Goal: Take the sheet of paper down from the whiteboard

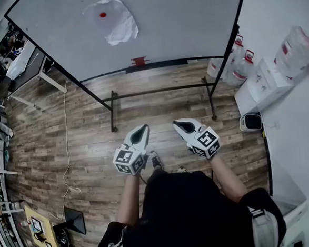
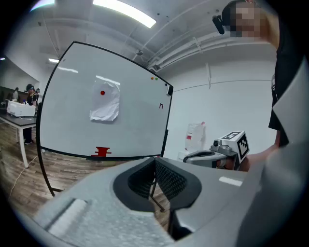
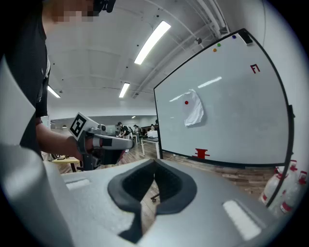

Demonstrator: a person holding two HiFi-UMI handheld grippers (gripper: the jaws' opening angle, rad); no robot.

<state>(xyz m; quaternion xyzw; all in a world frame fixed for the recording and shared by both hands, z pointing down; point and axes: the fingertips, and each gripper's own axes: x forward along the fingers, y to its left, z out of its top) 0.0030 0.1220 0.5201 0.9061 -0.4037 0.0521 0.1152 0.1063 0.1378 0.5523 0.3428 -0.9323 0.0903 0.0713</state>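
Well, the job looks to be at its very start: the crumpled white sheet of paper (image 1: 117,21) hangs high on the large black-framed whiteboard (image 1: 184,26), pinned near its top by what looks like a small round red magnet (image 1: 102,14), with its lower edge loose and curling. The person stands well back from the board on the wood-plank floor (image 1: 85,120), both tools held low in front of the body and pointing roughly towards it.

The left gripper (image 1: 144,128) is clenched, its dark ribbed pads meeting at the tip with nothing caught between them. The right gripper (image 1: 179,124) is likewise closed on nothing, and neither touches anything.

By my reckoning, the next move means stepping up to the board, raising one gripper to the sheet and parting its jaws enough to pinch the free lower edge. The other may be needed at the magnet, since tugging the paper from under it could tear so thin a sheet
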